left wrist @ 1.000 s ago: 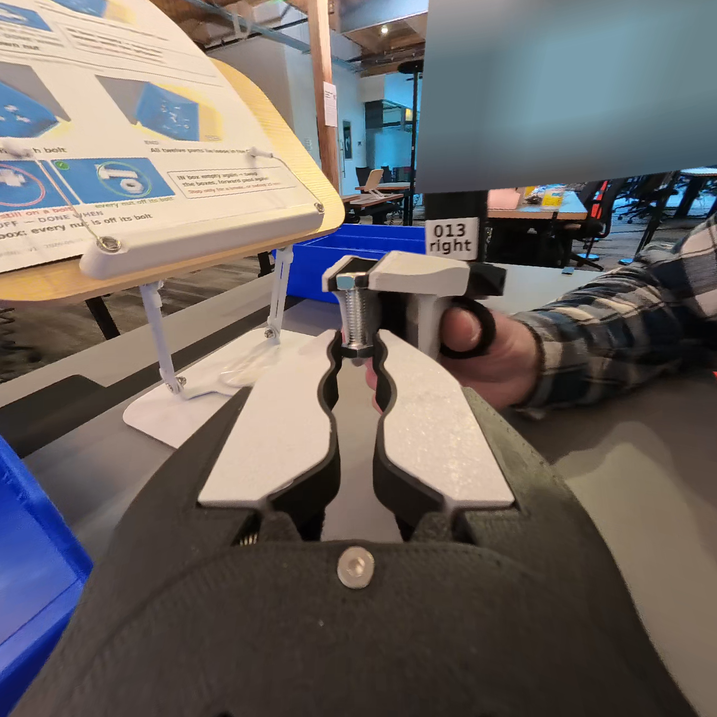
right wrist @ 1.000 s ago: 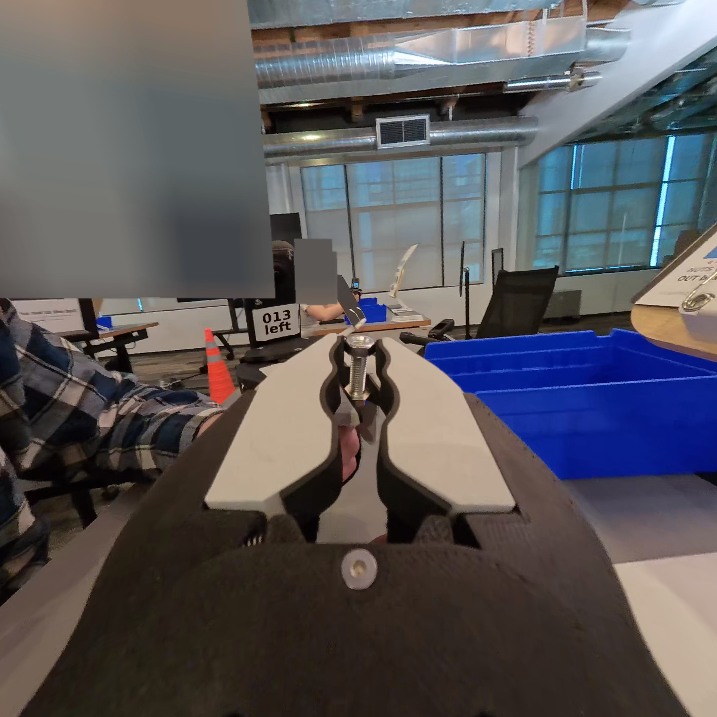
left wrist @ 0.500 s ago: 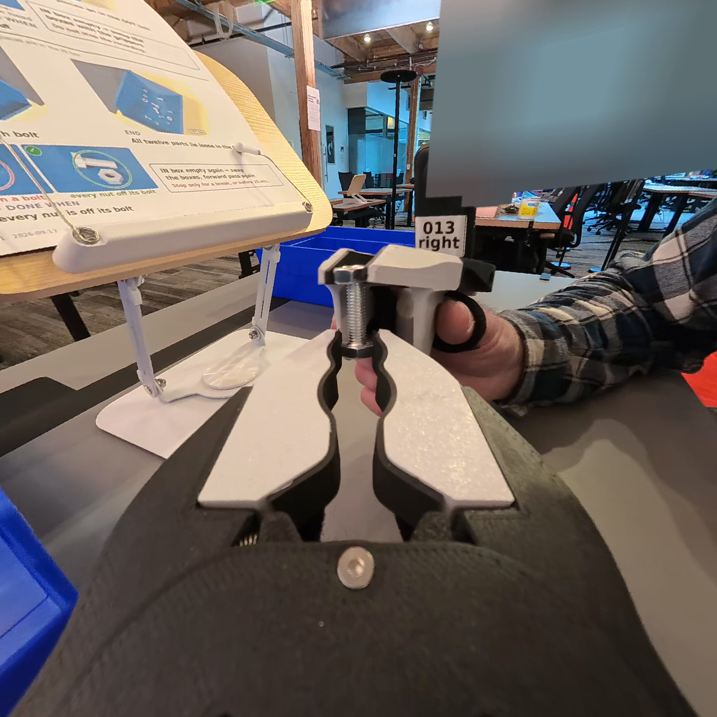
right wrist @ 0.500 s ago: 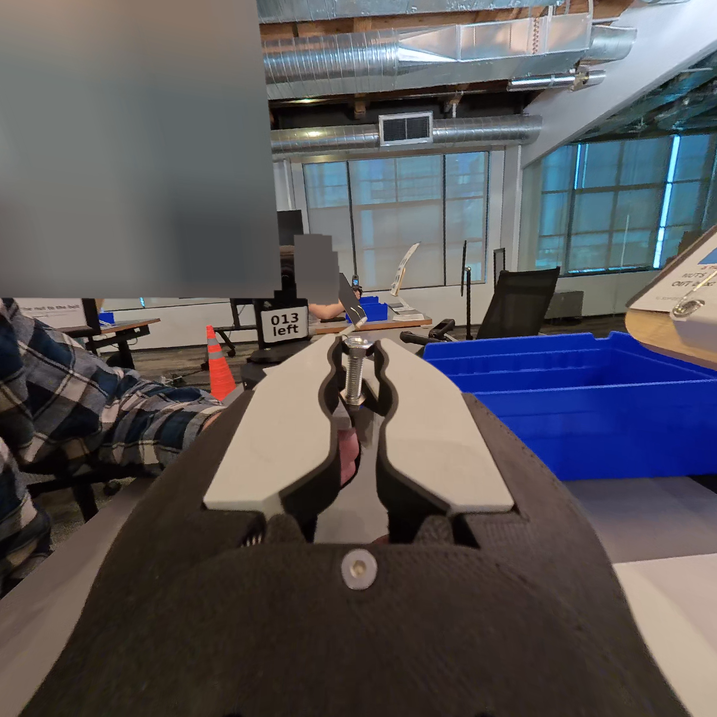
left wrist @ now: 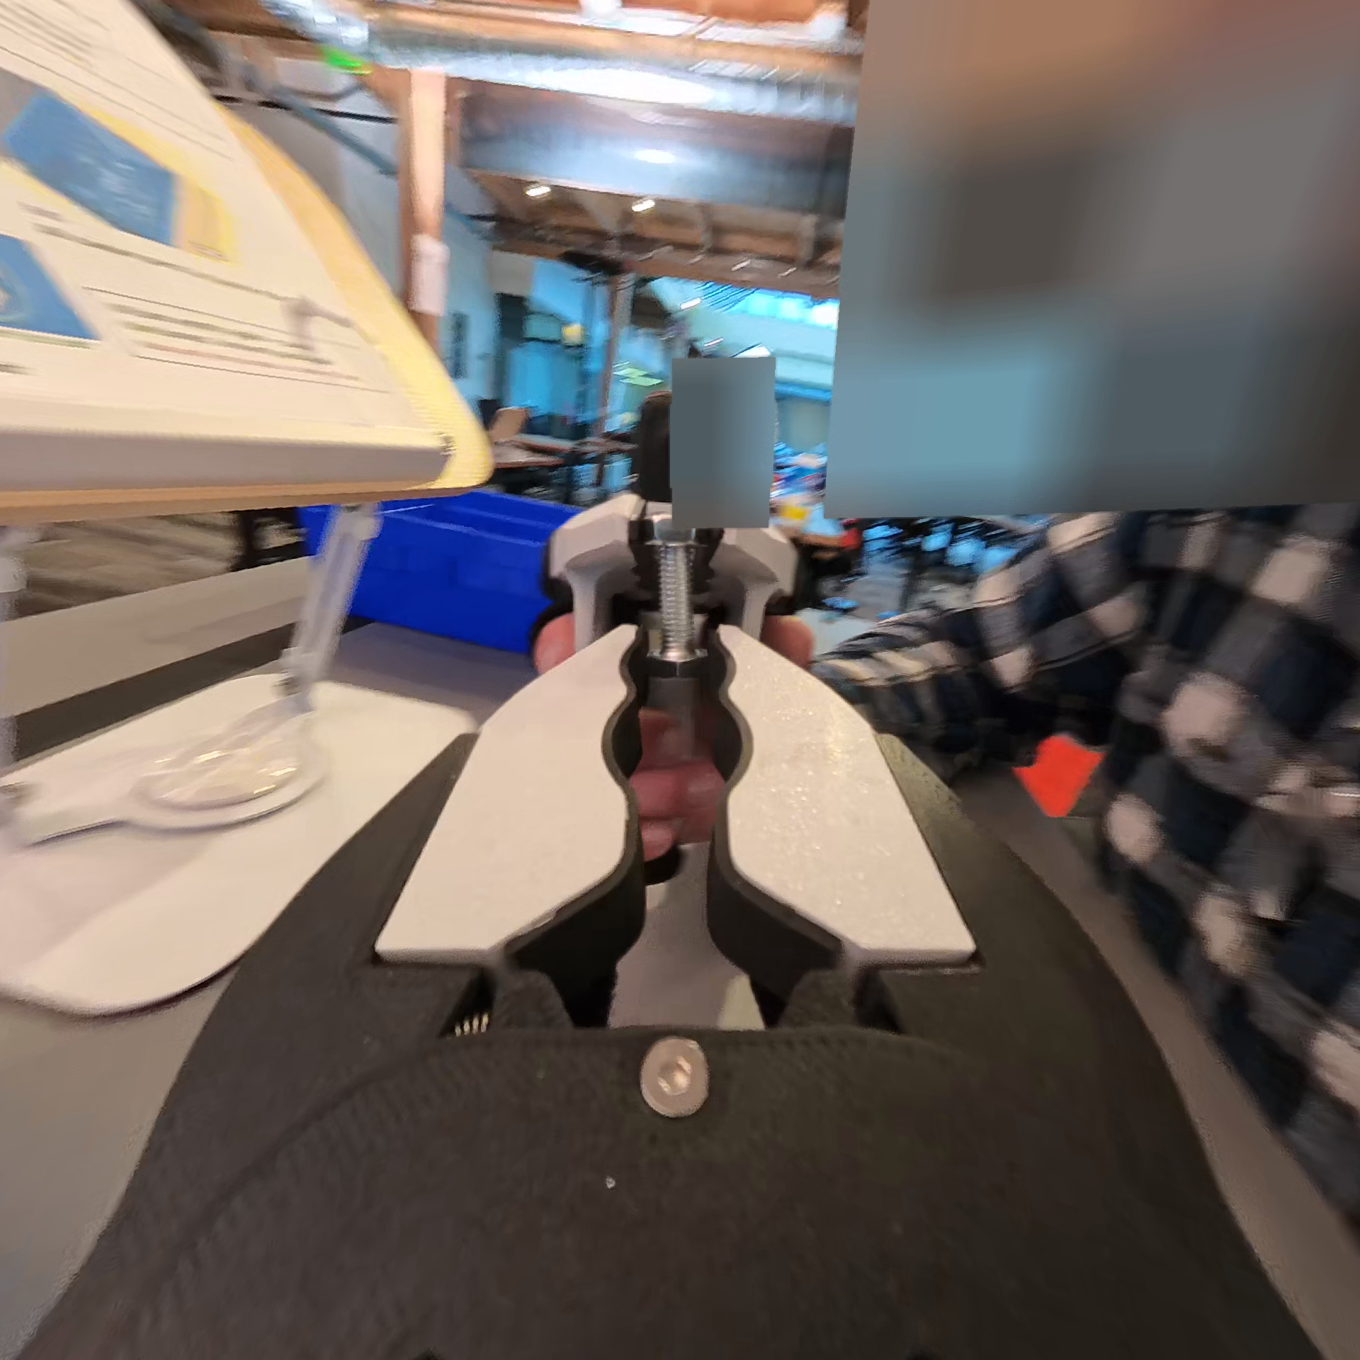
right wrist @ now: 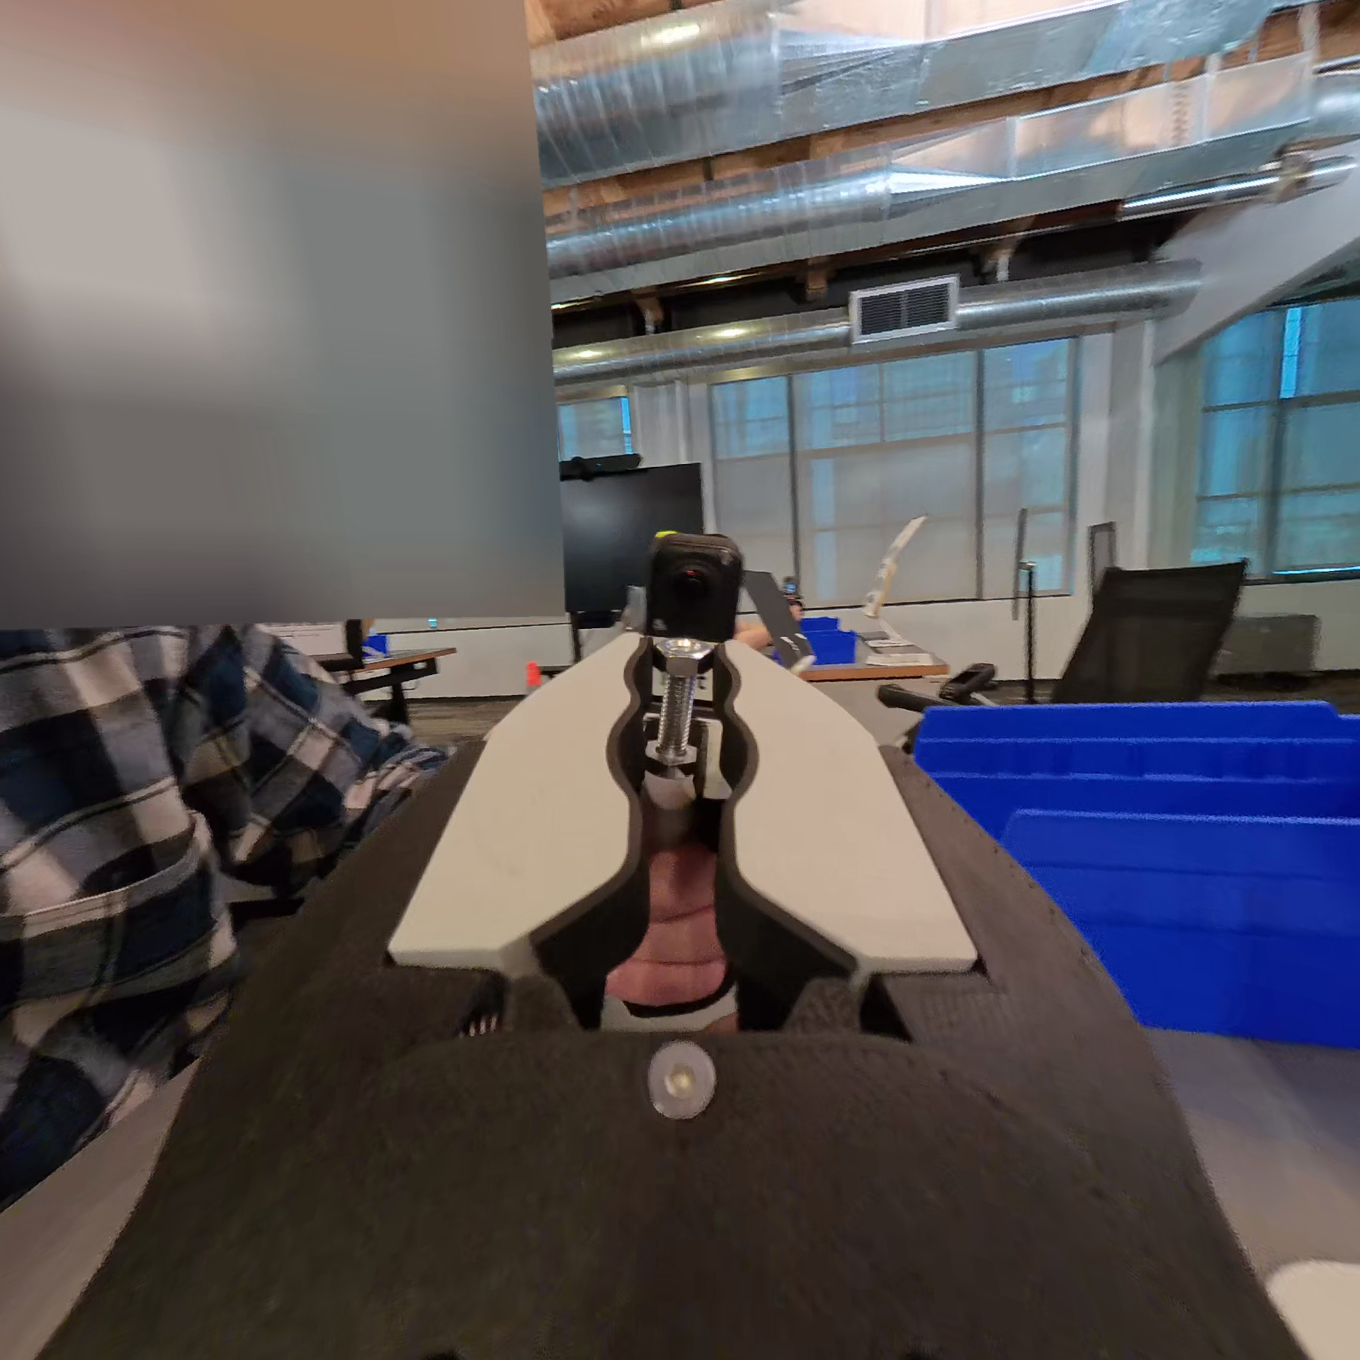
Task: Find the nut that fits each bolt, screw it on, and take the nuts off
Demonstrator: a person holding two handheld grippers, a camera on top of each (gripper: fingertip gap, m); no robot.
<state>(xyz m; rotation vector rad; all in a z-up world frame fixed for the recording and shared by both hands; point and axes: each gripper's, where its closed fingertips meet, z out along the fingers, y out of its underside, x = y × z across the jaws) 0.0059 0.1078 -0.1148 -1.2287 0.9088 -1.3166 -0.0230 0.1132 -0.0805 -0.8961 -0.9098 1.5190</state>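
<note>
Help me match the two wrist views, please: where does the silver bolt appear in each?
Left wrist view: the bolt stands upright at centre, just past the left tongs, which grip its nut.
Right wrist view: the bolt stands upright at centre, its head between the right tongs.
Shared landmark: the blue bin.

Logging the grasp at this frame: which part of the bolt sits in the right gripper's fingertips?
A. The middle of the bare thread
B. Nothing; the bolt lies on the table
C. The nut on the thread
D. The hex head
D: in the right wrist view the right gripper clamps the bolt by its hex head; the left gripper grips the nut.
</note>
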